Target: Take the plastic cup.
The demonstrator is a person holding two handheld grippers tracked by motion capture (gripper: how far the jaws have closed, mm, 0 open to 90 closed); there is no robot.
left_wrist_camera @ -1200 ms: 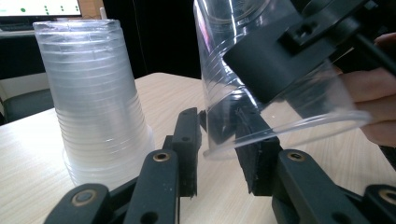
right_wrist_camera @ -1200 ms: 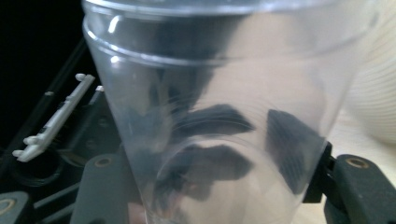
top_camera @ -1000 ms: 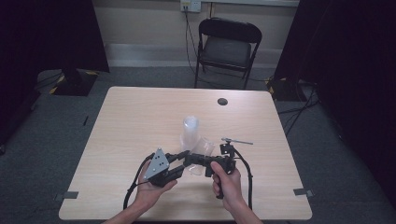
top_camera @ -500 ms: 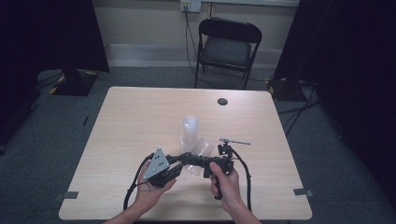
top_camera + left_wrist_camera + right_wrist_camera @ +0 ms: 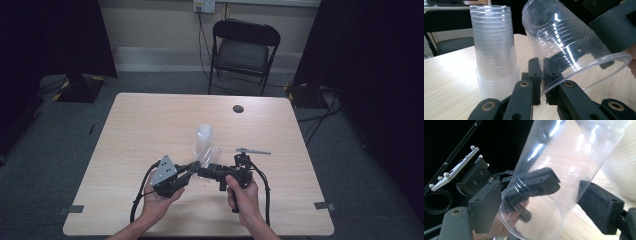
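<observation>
Obstacles — stack of clear cups (image 5: 203, 140) just beyond both grippers; metal tool (image 5: 252, 150) right; bare table (image 5: 140, 130) left, far.

Loose cup (image 5: 211, 156) right of cup stack (image 5: 202, 140) (nearly touching), chair (image 5: 244, 52) behind table (image 5: 140, 125)

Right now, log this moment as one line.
left gripper: shut on loose cup rim | right gripper: just opened around it | cup stack: upright

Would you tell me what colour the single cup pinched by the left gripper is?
The cup is clear, colourless plastic with fine ridges; the left gripper view shows it best.
</observation>
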